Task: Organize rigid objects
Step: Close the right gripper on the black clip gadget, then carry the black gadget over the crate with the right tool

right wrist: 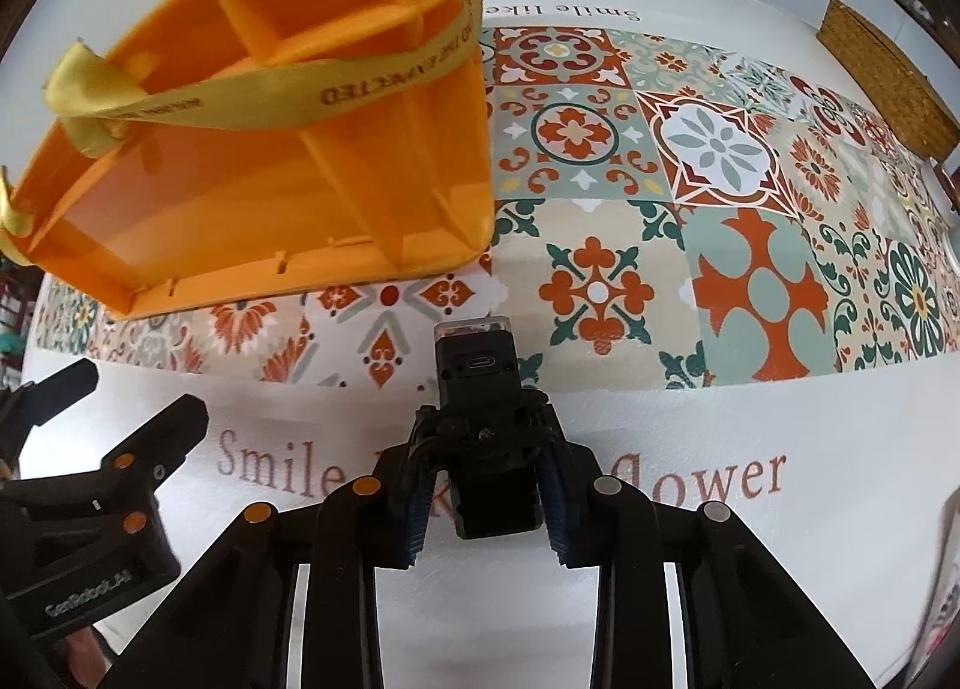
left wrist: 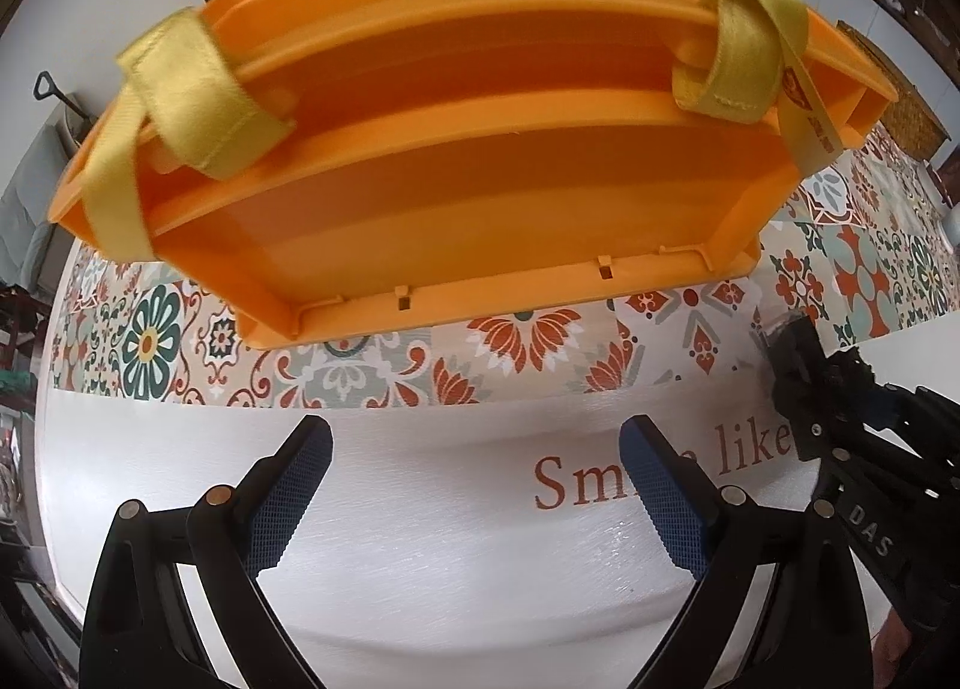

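Right gripper (right wrist: 489, 500) clamped on small black device (right wrist: 477, 383) above tablecloth (right wrist: 660, 509), just short of orange bin (right wrist: 288, 197); left gripper (left wrist: 474, 479) wide open, empty; device looks light, stiff, best held mid-body.

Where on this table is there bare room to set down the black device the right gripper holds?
Free: the patterned cloth right of the orange organizer, up to the wicker mat, and the white strip by the lettering. Crowded: lower left, where the open left gripper sits near the right gripper and device.
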A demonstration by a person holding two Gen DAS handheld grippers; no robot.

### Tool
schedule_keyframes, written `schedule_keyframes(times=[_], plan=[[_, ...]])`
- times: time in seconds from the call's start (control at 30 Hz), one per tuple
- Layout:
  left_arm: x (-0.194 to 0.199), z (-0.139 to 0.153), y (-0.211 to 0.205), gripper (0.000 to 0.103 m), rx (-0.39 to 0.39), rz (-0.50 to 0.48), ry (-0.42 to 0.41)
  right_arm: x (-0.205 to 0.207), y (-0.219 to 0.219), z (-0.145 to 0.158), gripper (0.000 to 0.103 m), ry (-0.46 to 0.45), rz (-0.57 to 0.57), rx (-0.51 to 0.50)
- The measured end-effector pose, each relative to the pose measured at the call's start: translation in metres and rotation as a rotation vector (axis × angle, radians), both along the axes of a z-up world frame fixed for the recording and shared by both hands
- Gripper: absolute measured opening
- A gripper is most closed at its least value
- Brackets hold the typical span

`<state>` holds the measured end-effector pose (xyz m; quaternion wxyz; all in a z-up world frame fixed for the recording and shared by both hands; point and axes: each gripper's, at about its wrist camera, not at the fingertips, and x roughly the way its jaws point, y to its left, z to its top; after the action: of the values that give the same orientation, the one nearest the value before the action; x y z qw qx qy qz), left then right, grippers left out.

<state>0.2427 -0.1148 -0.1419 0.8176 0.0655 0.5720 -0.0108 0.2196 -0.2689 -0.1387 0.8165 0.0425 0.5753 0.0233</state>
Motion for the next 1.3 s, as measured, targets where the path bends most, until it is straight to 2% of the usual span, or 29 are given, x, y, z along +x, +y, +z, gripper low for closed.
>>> schedule_keyframes(times=[0.37, 0.67, 0.87, 1.3], plan=[[-0.01, 0.024, 0.015, 0.098, -0.028, 0.007, -0.052, -0.016, 0.006, 0.046, 0.031, -0.075, 0.002, 0.013], [-0.019, 0.062, 0.026, 0.098, -0.035, 0.019, -0.146, -0.017, 0.016, 0.079, 0.031, -0.168, 0.03, 0.023], [-0.019, 0.08, 0.035, 0.1, -0.062, 0.026, -0.163, -0.02, 0.021, 0.1, 0.031, -0.213, 0.037, 0.046], [-0.014, 0.111, 0.052, 0.103, -0.053, 0.048, -0.219, -0.017, 0.038, 0.134, 0.031, -0.29, 0.055, 0.081]])
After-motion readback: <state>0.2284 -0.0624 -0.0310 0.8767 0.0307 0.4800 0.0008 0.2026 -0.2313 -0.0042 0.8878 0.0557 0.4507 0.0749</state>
